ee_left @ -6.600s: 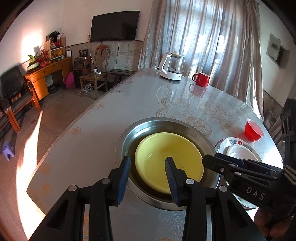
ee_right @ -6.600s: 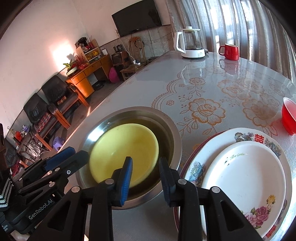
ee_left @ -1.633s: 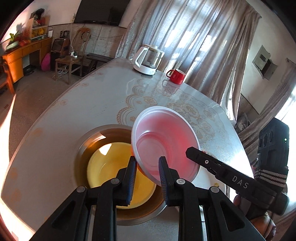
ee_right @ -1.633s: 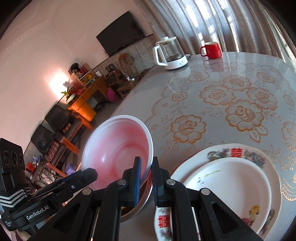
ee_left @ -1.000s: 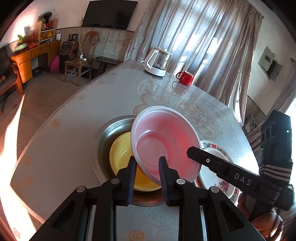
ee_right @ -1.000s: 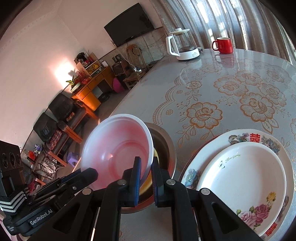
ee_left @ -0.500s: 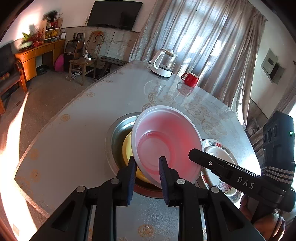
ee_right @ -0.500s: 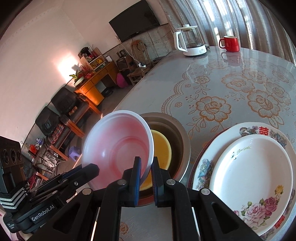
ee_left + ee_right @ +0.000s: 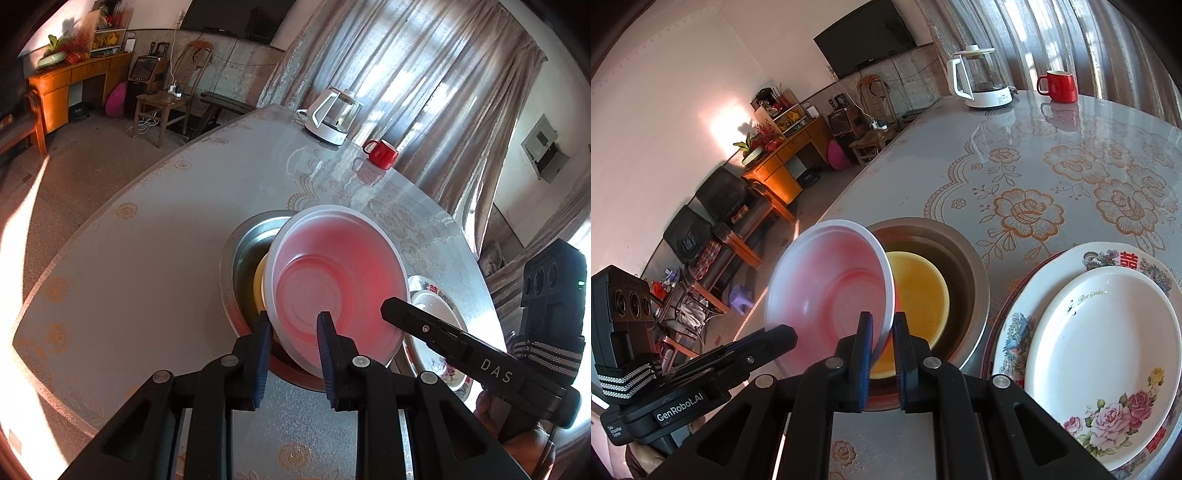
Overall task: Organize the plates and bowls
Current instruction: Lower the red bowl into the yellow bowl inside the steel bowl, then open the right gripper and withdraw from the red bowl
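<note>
A plastic bowl [image 9: 336,288], white inside with a red glow through its wall, hangs tilted above the table. Both grippers hold it by its rim. My left gripper [image 9: 293,332] is shut on its near wall. My right gripper [image 9: 882,332] is shut on its right edge, where the bowl [image 9: 827,280] faces the camera. Just behind it a steel basin [image 9: 971,280] holds a yellow bowl [image 9: 916,295]. In the left wrist view the held bowl hides most of the basin [image 9: 240,266] and leaves only a sliver of the yellow bowl [image 9: 258,284].
Right of the basin a white plate [image 9: 1100,350] lies on a larger flowered plate [image 9: 1015,325]. A glass kettle [image 9: 982,85] and a red mug [image 9: 1058,86] stand at the table's far end. The table's left edge [image 9: 110,229] drops to the floor.
Both grippers, open several seconds ago, now hold the plastic bowl. Over the last second it sank a little toward the basin and covers more of the yellow bowl in the left wrist view.
</note>
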